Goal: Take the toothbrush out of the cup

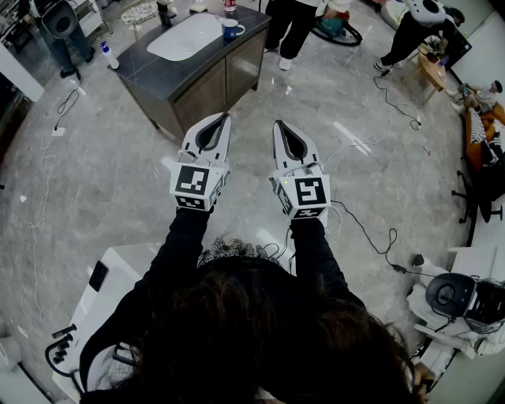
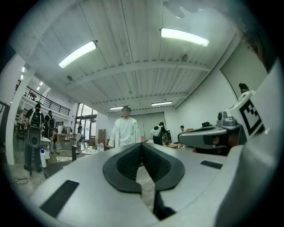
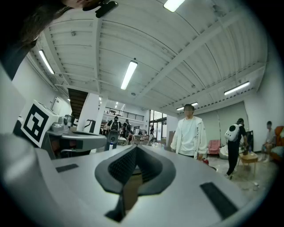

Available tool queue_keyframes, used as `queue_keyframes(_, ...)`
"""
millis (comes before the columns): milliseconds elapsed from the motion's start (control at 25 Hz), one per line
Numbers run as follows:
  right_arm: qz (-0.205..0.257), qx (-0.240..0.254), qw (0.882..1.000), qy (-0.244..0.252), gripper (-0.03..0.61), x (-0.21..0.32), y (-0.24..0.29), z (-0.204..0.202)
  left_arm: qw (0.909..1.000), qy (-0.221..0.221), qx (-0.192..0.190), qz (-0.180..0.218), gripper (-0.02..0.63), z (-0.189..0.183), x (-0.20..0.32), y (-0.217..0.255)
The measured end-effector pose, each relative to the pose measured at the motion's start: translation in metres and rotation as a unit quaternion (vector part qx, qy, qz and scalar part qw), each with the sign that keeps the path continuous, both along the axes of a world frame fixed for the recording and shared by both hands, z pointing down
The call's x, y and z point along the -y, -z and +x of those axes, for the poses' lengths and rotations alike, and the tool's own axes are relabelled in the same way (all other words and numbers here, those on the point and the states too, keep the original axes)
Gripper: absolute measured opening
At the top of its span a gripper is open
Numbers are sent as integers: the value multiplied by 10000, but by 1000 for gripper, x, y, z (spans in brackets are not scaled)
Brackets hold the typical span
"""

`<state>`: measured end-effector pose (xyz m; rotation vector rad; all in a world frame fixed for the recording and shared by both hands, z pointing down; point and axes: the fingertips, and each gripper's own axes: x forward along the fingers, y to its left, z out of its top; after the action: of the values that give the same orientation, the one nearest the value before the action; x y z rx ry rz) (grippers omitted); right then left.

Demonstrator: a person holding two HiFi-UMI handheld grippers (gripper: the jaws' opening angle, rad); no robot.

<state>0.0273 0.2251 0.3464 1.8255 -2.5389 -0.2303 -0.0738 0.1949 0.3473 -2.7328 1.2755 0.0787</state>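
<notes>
In the head view a blue cup [image 1: 230, 30] stands on the far right part of a dark counter [image 1: 162, 75], beside a white sink basin [image 1: 186, 36]. The toothbrush is too small to make out. My left gripper [image 1: 226, 117] and right gripper [image 1: 278, 125] are held side by side over the floor, well short of the counter, pointing toward it. Both are shut with nothing between their jaws. The left gripper view shows its tips [image 2: 142, 144] meeting, and the right gripper view shows the same [image 3: 135, 147].
A person in a white top [image 2: 125, 131] [image 3: 188, 133] stands beyond the counter. A spray bottle [image 1: 109, 55] and a dark cup [image 1: 163, 12] stand at the counter's far edges. Cables [image 1: 371, 233] run over the marble floor. A white machine [image 1: 106, 292] is at lower left.
</notes>
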Motion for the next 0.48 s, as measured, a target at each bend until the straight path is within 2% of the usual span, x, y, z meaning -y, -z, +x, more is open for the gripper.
queue_keyframes(480,-95,7,9999,36,2,10,-4,-5,10000,-73,-3,-45,8,-2,11,-4)
